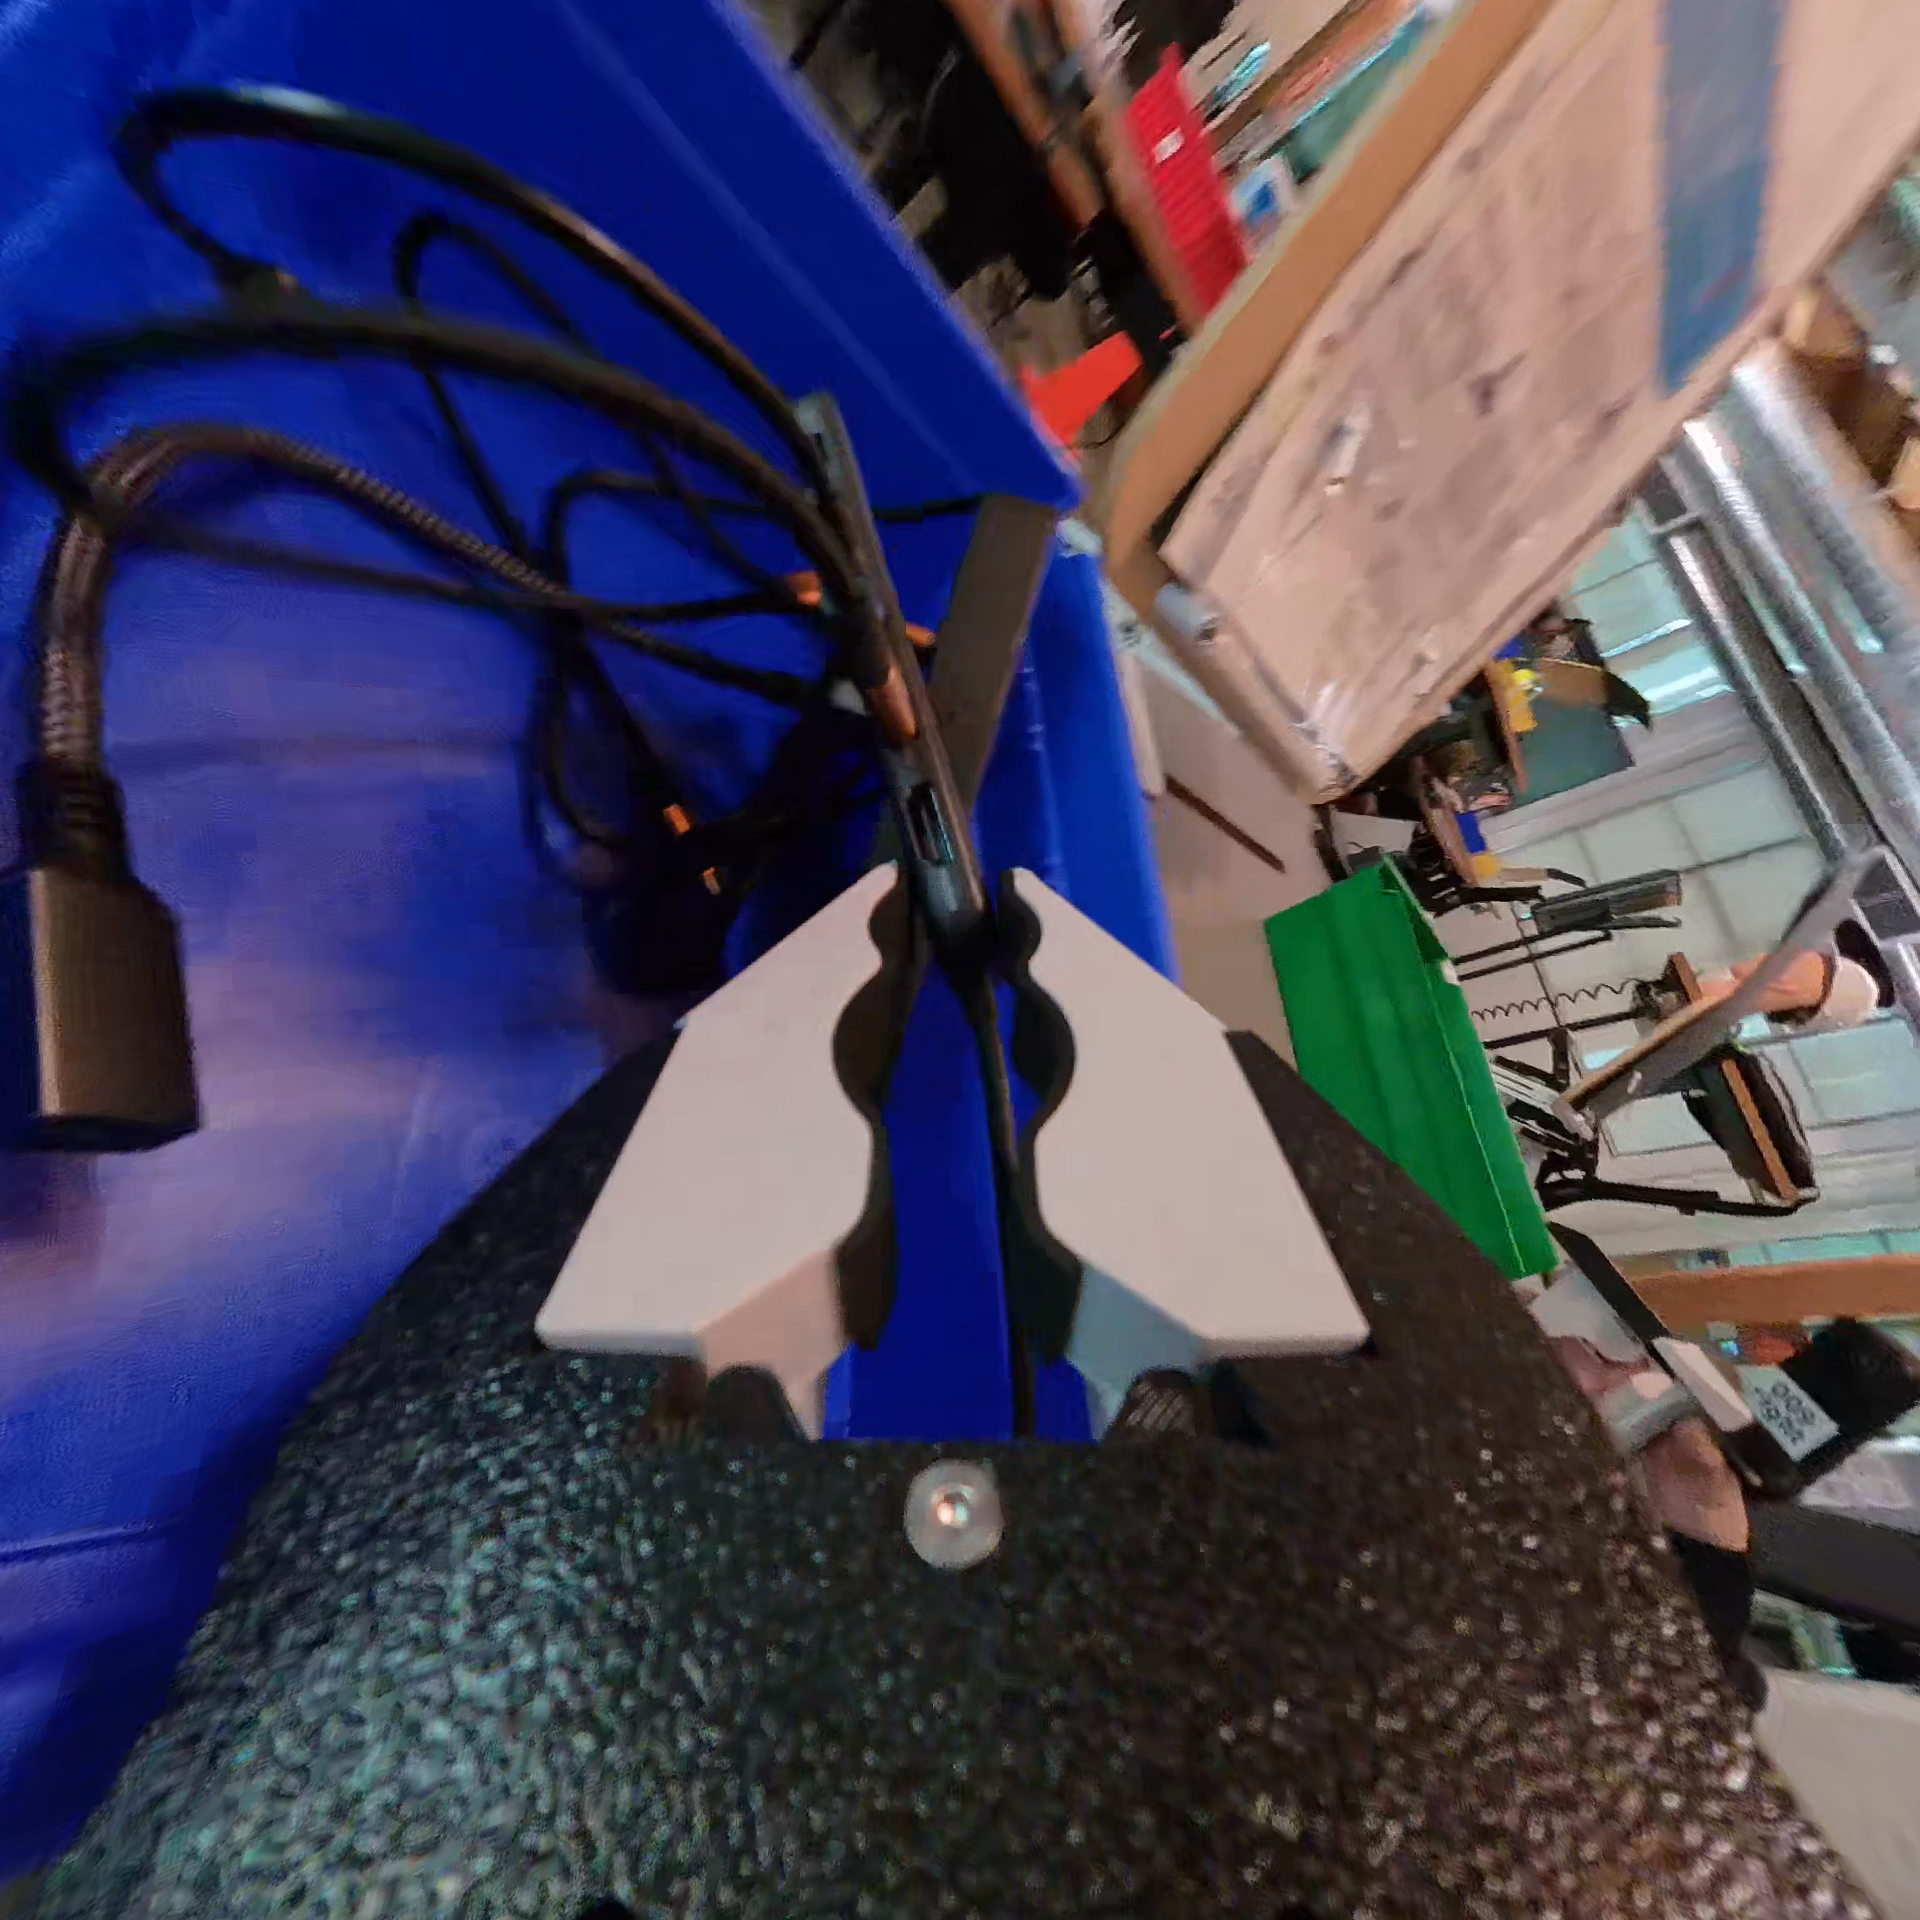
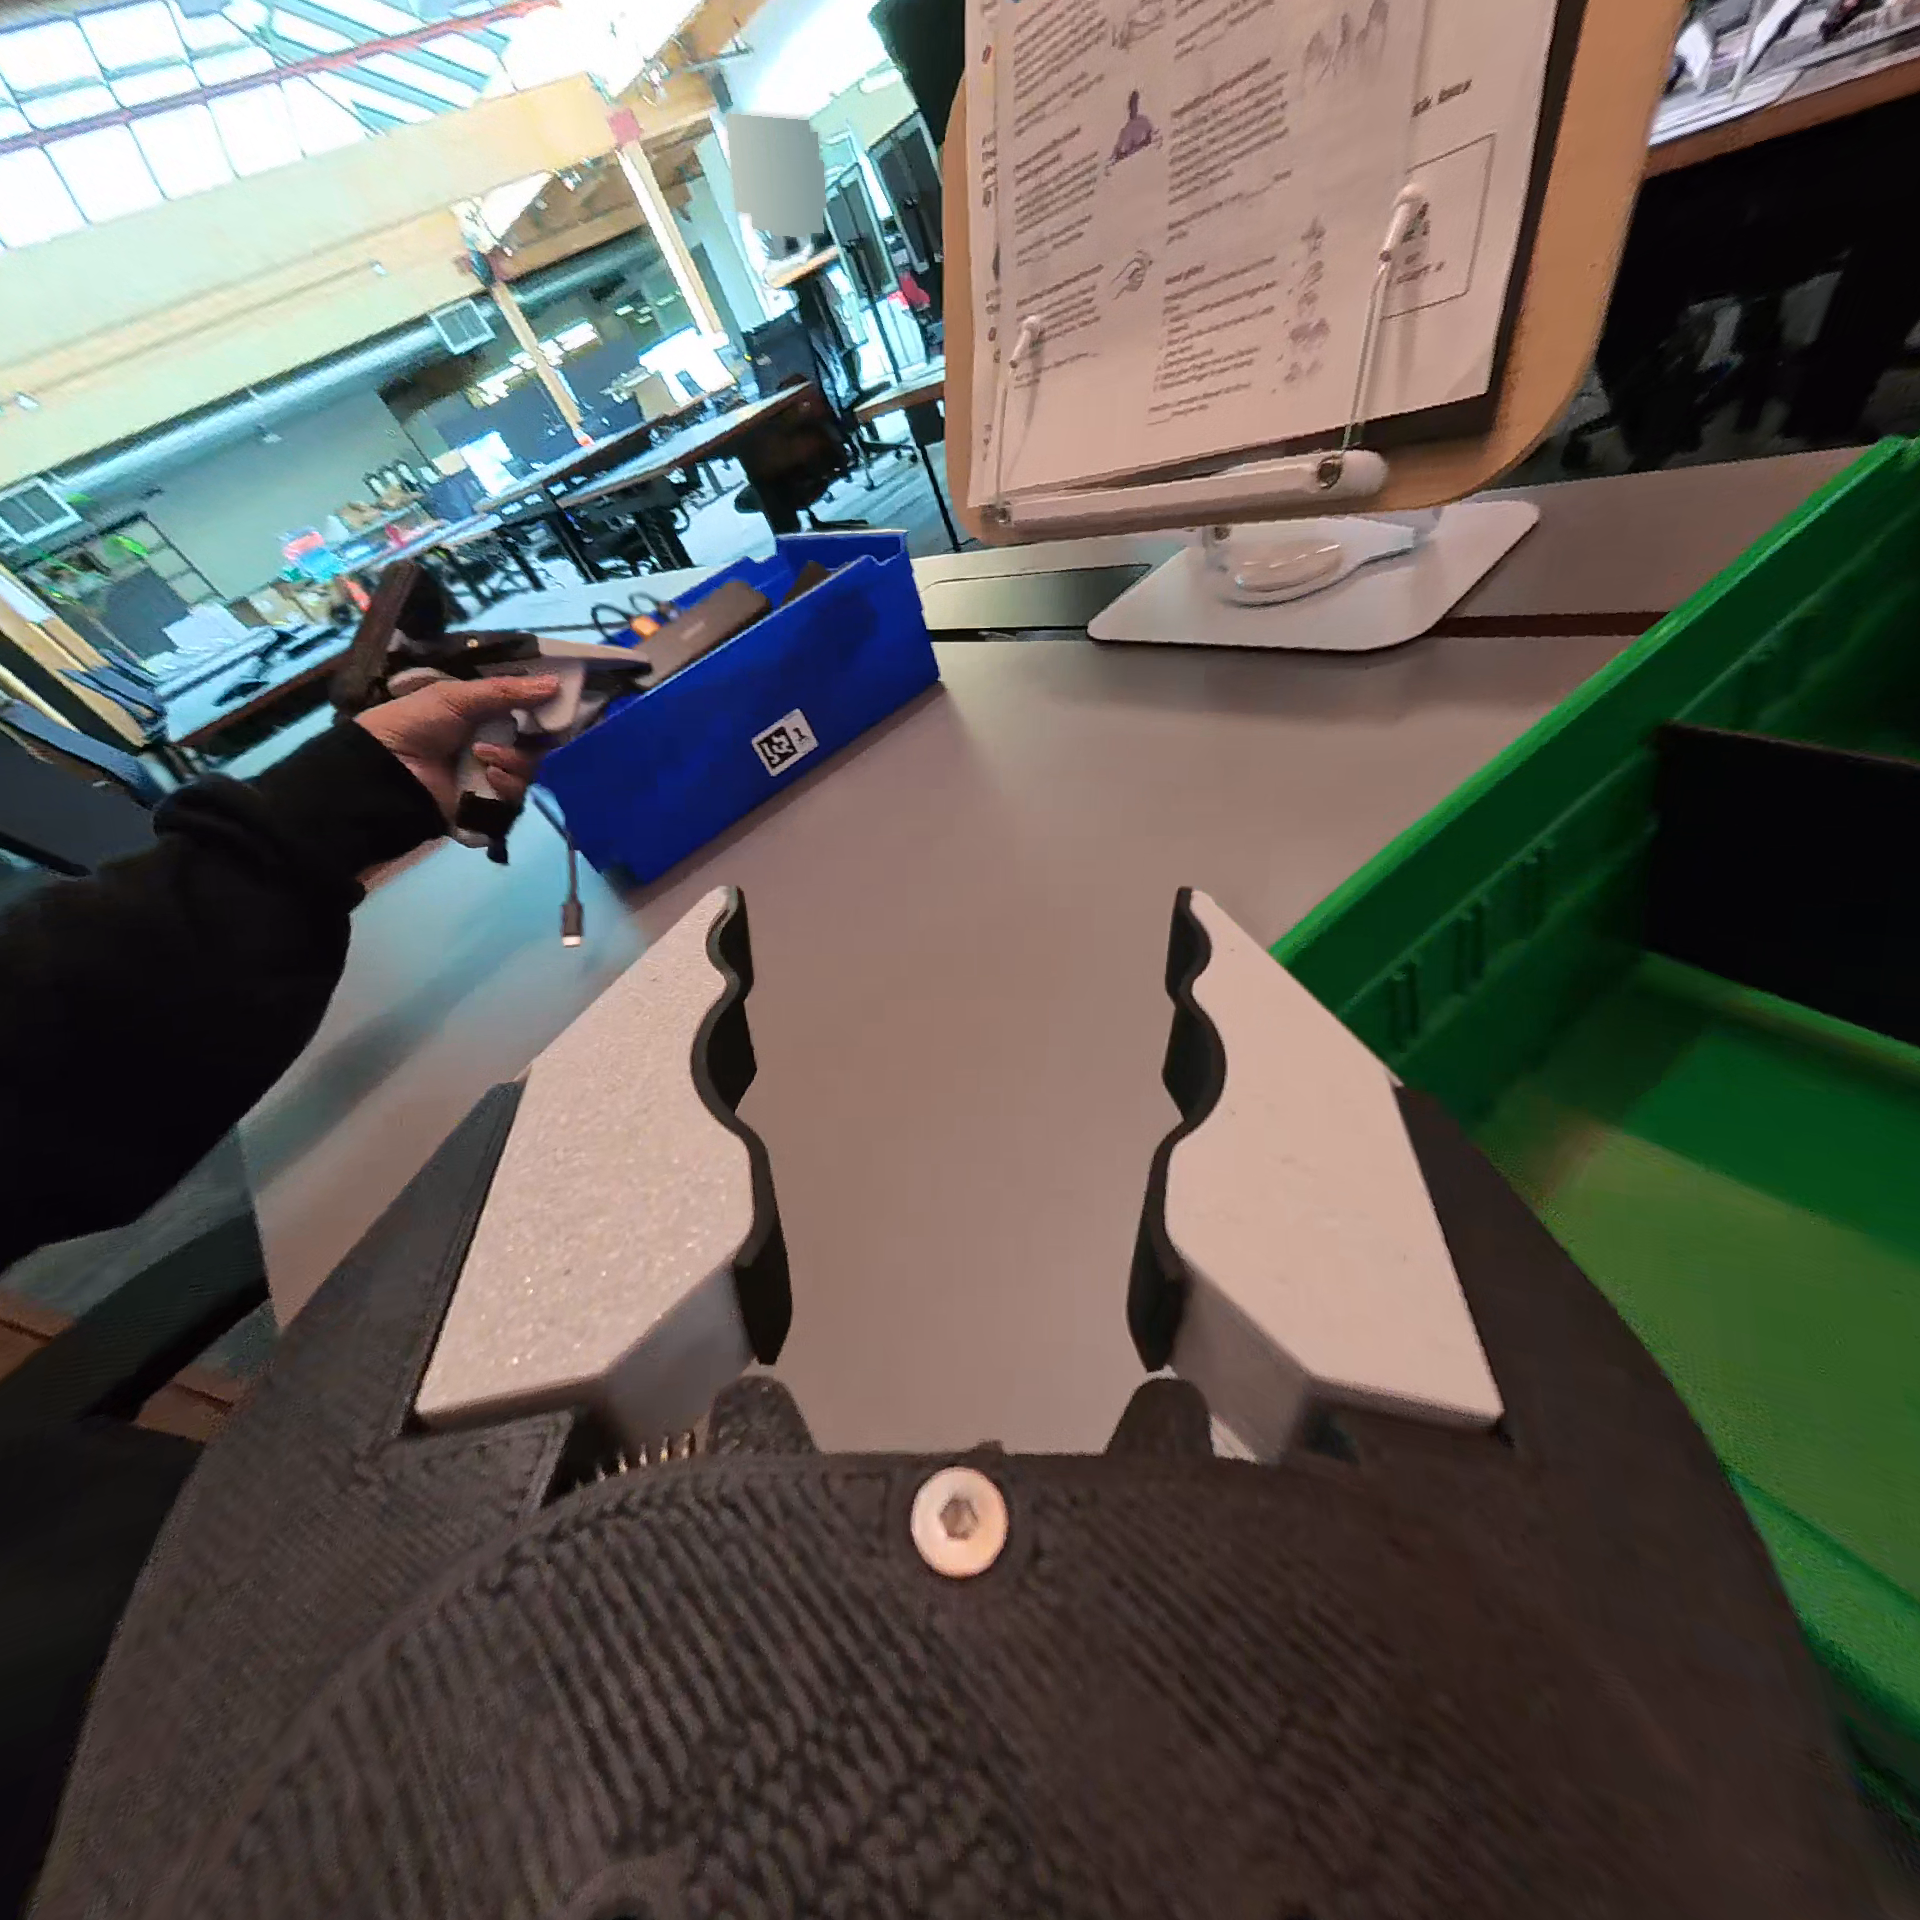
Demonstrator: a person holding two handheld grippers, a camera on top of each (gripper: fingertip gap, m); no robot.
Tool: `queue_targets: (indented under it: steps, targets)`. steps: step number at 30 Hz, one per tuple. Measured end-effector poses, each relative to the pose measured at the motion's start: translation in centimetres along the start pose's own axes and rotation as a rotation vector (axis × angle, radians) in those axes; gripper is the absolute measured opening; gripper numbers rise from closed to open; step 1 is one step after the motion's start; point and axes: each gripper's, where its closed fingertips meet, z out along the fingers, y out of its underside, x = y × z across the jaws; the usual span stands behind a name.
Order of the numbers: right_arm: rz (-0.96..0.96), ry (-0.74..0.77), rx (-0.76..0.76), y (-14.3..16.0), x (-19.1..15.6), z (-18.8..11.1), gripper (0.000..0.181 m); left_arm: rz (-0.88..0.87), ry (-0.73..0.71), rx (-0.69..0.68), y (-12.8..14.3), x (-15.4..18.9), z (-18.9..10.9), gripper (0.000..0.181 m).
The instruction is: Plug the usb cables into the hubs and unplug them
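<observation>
My left gripper (image 1: 951, 904) is shut on a thin dark USB hub (image 1: 914, 748), held edge-on above a blue bin (image 1: 312, 1039). The hub's own cable (image 1: 997, 1122) runs back between the fingers. Several black cables (image 1: 468, 468) with orange-marked plugs lie tangled in the bin. In the right wrist view the left gripper (image 2: 623, 665) holds the hub (image 2: 717, 613) over the blue bin (image 2: 727, 727), and a cable with a small plug (image 2: 571, 920) dangles below it. My right gripper (image 2: 956, 909) is open and empty above the grey table (image 2: 987, 790).
A thick braided cable with a large black connector (image 1: 99, 935) lies at the bin's left. A green bin (image 2: 1662, 987) with a black divider stands close on the right. A document stand (image 2: 1247, 312) with a printed page stands at the table's back.
</observation>
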Motion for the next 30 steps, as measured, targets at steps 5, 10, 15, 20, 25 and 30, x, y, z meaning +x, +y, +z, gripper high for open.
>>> queue_targets:
  steps: [5,10,15,20,25,30]
  targets:
    - [-0.003,-0.039,0.002,0.2,-1.0,1.0,0.078,0.17,0.145,0.168,-3.1,6.5,-4.0,0.01]
    - [0.007,-0.112,0.026,-0.5,-3.0,2.9,0.078,0.349,0.368,0.183,-4.4,17.7,-7.9,0.009]
    - [-0.016,-0.233,0.076,-2.4,-6.9,4.5,0.08,0.624,0.605,-0.033,0.7,28.9,-8.9,0.009]
    - [0.004,-0.402,0.152,-3.3,-11.0,4.5,0.081,0.739,0.794,-0.469,10.9,32.2,-6.6,0.009]
    - [0.118,-0.528,0.189,-2.6,-12.5,4.8,0.068,0.734,0.892,-0.713,18.4,30.1,-3.6,0.009]
    - [0.089,-0.633,0.225,-1.6,-12.7,4.7,0.011,0.782,0.89,-0.792,21.8,27.6,-1.5,0.009]
